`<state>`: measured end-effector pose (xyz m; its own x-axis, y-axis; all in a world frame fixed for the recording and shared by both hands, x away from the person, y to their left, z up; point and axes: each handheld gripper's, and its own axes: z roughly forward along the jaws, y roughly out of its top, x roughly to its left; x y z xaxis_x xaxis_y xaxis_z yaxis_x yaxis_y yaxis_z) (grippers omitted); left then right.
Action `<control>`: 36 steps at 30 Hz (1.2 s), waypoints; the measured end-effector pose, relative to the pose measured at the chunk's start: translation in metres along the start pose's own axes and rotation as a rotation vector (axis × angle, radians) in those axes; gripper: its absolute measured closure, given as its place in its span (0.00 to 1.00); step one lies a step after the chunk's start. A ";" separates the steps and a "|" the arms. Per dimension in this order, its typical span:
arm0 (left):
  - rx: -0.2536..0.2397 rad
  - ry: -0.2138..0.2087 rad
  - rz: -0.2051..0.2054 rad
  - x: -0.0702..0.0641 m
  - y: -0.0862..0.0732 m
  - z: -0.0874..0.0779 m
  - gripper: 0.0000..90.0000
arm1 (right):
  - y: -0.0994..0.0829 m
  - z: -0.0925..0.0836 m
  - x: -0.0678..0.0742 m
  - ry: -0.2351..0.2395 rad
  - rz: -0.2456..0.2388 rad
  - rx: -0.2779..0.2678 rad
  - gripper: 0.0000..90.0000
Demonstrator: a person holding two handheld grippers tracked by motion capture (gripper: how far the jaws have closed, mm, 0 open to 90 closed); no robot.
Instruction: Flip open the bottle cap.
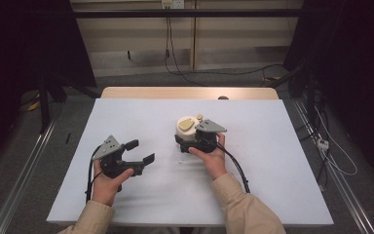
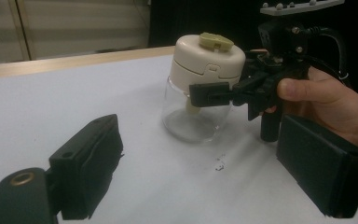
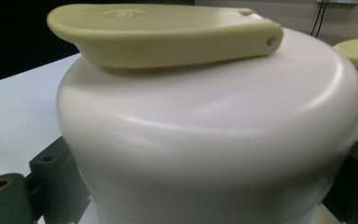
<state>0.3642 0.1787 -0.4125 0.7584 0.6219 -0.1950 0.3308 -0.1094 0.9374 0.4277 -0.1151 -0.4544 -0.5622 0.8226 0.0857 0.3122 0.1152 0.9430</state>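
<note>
A clear glass jar (image 1: 187,130) with a cream lid (image 2: 208,59) and an olive-yellow flap (image 3: 168,32) stands upright near the middle of the white board (image 1: 253,161). My right gripper (image 1: 185,140) is shut on the jar just under the lid, and a black finger (image 2: 209,94) crosses the glass. In the right gripper view its jaws flank the cream lid (image 3: 214,130) on both sides. My left gripper (image 1: 141,151) is on the left of the board, apart from the jar, and points toward it. It is open, with nothing between its wide-set pads (image 2: 88,163).
The white board lies on a wooden table (image 1: 190,92) whose far edge shows behind it. A few tiny specks (image 2: 220,163) lie on the board in front of the jar. Cables (image 1: 331,156) run across the floor to the right and behind.
</note>
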 end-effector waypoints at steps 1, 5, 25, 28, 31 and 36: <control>0.001 -0.002 -0.005 0.000 0.002 0.002 0.17 | 0.000 0.000 0.000 0.000 0.000 -0.001 0.08; 0.023 -0.014 -0.016 -0.001 0.006 0.011 0.27 | 0.000 0.000 0.000 0.000 -0.001 0.000 0.08; 0.106 -0.029 -0.045 0.000 0.029 0.036 0.64 | 0.001 0.000 0.000 -0.002 0.001 0.008 0.08; 0.106 -0.043 -0.054 0.001 0.029 0.039 0.75 | 0.001 0.000 0.000 -0.002 -0.001 0.008 0.08; 0.111 -0.046 -0.049 0.000 0.032 0.042 0.79 | 0.001 0.000 0.000 -0.002 -0.001 0.009 0.08; 0.132 -0.051 -0.034 -0.002 0.037 0.048 0.89 | 0.001 0.000 0.000 0.000 0.001 0.012 0.08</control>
<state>0.4023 0.1362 -0.3911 0.7720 0.5871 -0.2436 0.4250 -0.1918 0.8846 0.4282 -0.1148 -0.4533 -0.5618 0.8227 0.0869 0.3220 0.1207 0.9390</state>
